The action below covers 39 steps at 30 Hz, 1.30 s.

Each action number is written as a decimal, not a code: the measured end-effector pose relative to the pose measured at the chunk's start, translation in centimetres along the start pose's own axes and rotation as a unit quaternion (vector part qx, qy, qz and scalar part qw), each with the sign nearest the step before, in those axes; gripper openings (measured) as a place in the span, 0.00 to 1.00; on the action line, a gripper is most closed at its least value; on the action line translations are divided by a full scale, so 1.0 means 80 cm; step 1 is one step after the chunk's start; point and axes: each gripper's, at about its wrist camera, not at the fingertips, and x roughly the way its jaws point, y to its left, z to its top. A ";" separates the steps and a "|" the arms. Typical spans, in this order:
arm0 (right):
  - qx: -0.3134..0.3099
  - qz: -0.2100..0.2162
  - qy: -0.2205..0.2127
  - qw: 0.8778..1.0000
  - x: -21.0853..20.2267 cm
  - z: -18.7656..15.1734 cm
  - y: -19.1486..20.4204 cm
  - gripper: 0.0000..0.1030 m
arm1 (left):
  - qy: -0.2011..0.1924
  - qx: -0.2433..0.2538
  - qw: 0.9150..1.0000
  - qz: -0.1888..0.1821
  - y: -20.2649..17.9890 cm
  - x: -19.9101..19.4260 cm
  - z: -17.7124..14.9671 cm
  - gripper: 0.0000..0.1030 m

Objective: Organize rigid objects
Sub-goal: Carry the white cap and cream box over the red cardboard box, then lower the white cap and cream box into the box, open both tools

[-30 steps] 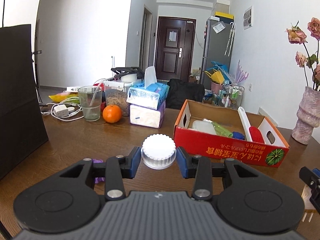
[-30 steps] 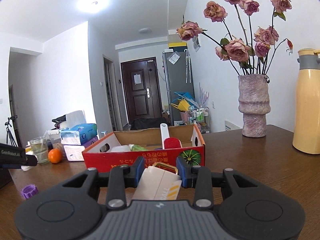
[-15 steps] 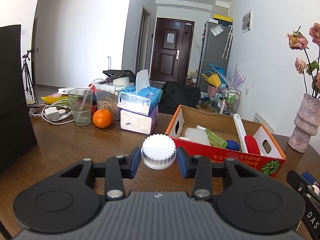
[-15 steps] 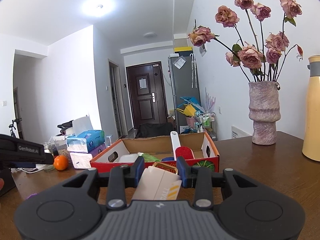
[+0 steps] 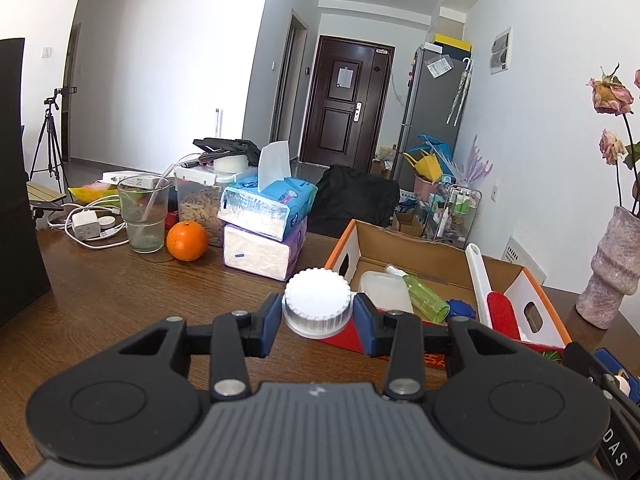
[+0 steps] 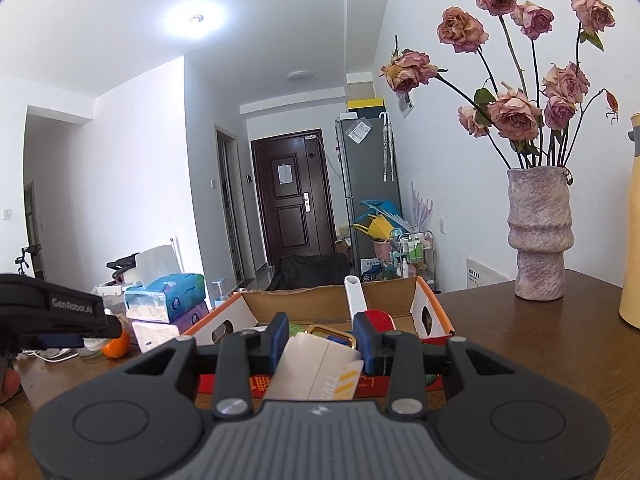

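Observation:
My left gripper (image 5: pixel 317 318) is shut on a white ribbed bottle cap (image 5: pixel 317 303), held in the air just left of and in front of the red cardboard box (image 5: pixel 424 254). The box holds a clear lid, a green spray bottle (image 5: pixel 424 298), a blue cap and a white-handled red brush (image 5: pixel 486 290). My right gripper (image 6: pixel 320 346) is shut on a white rectangular item with a gold ring and yellow stripes (image 6: pixel 316 372), held just in front of the same box (image 6: pixel 332 304). The left gripper shows at the left edge of the right wrist view (image 6: pixel 56 316).
On the brown table left of the box stand stacked tissue packs (image 5: pixel 266 228), an orange (image 5: pixel 187 241), a glass (image 5: pixel 144 216), a food container and chargers. A black bag (image 5: pixel 18 184) is far left. A vase of dried roses (image 6: pixel 540 236) and a yellow flask (image 6: pixel 632 224) stand right.
Both grippers have risen and moved closer to the box, each still holding its item. The left view now looks down into the box; the purple cap on the table has dropped out of view.

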 end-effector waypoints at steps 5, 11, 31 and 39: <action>0.006 0.006 -0.001 1.000 0.017 0.003 0.001 0.33 | 0.012 0.002 1.000 -0.004 -0.009 0.021 0.001 0.39; 0.008 0.014 -0.003 1.000 0.046 0.009 -0.002 0.33 | 0.017 0.004 1.000 -0.014 -0.029 0.049 0.008 0.39; 0.002 0.014 -0.009 1.000 0.155 0.028 -0.017 0.33 | 0.015 0.027 0.999 -0.021 -0.083 0.146 0.036 0.39; -0.002 0.013 -0.003 1.000 0.196 0.030 -0.018 0.33 | 0.016 0.041 0.999 -0.026 -0.101 0.178 0.044 0.39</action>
